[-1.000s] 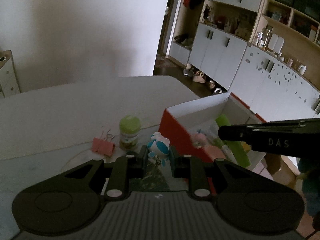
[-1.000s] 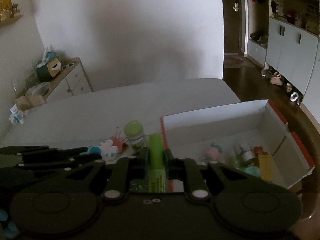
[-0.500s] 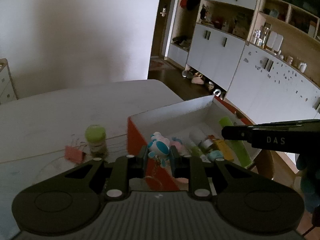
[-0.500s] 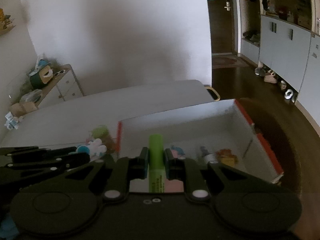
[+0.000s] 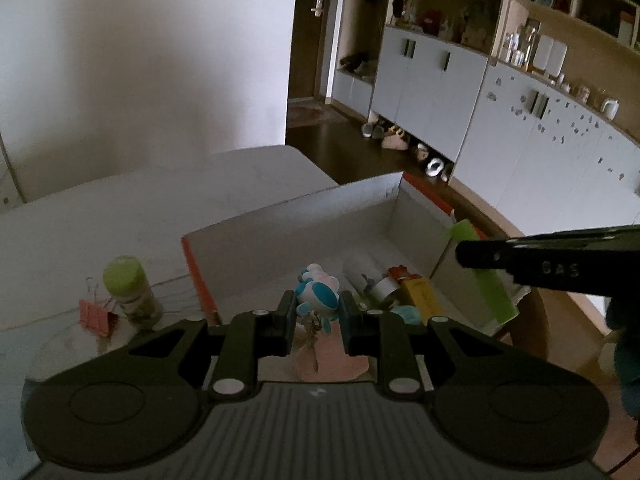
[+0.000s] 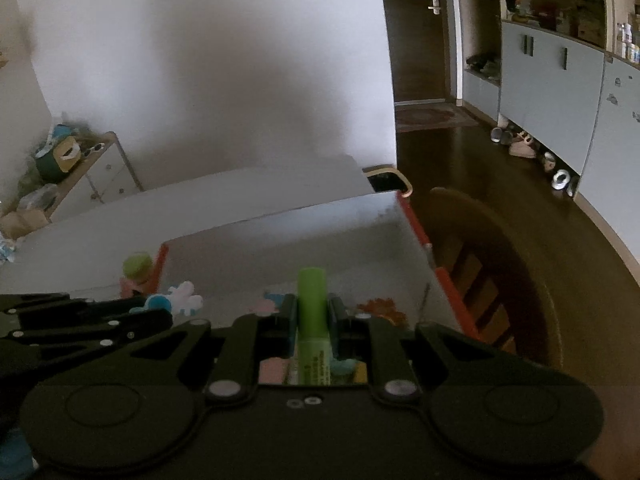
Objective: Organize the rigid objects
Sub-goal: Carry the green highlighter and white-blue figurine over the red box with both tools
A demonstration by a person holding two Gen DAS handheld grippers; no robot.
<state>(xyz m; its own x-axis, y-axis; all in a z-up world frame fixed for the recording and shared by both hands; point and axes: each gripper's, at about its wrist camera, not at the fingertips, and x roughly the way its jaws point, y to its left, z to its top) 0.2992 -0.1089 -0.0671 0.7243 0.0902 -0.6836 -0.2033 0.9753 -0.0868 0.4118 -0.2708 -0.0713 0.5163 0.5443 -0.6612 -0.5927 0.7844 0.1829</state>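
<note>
- Drop-off time, basically: both tools are loaded and hanging over the box [image 5: 304, 208], the orange one with white inside walls.
- My left gripper [image 5: 314, 316] has its jaws pinched in on the little blue-and-white figure [image 5: 318, 294], key ring dangling underneath.
- My right gripper [image 6: 312, 322] is squeezed nearly all the way in on the green tube [image 6: 313, 304], which pokes out forward past the tips.
- From the left camera, the tube and the right tool sit over the box's right end, while my figure is over the near-left part.
- Box already has stuff in the bottom: a small silver-capped bottle [image 5: 374, 282], a yellow carton [image 5: 420, 298], some pink bits.
- Still out on the table: the green-lidded jar [image 5: 130, 290] and the pink binder clip [image 5: 96, 316], just left of the box.
- Next, I reckon: lower both a bit, pick bare patches of floor, then let go, so nothing bounces off the bottle or carton.
- After that, those 2 leftovers look like the remaining pickups.
</note>
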